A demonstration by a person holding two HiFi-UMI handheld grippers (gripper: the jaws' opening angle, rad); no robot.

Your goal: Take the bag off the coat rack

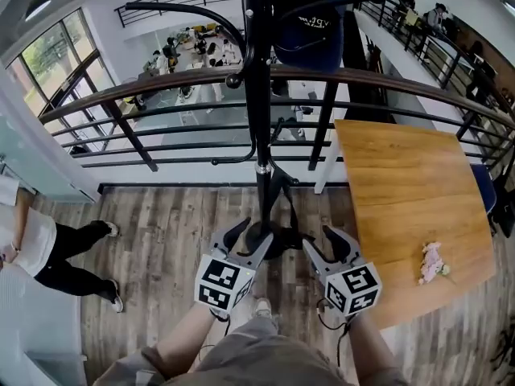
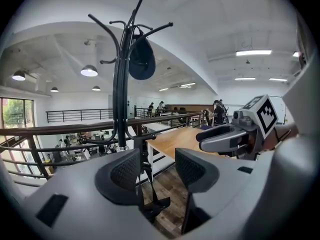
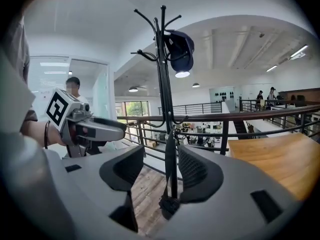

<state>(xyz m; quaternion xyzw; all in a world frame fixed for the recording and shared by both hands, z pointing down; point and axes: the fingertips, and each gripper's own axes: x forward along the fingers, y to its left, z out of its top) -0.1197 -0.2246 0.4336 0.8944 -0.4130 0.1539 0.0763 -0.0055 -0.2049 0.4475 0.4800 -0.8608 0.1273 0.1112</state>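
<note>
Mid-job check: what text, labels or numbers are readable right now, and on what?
White print on the dark blue bag: too blurred to read.
Left hand-held gripper and right hand-held gripper: square markers only, no words.
No other text is legible.

Two hand-held grey plastic tools, worn with grey-brown clothing.
Matt grey moulded left gripper (image 1: 251, 236) and matching right gripper (image 1: 327, 244), each topped by a white cube with black square markers (image 1: 225, 284). Black ribbed pads (image 2: 125, 171) lining rounded jaws, dark rectangular slots in the shells, thin black cable (image 1: 344, 340) trailing from the right one. Dark wristband (image 3: 46, 133); grey-brown fabric (image 1: 257, 364).
</note>
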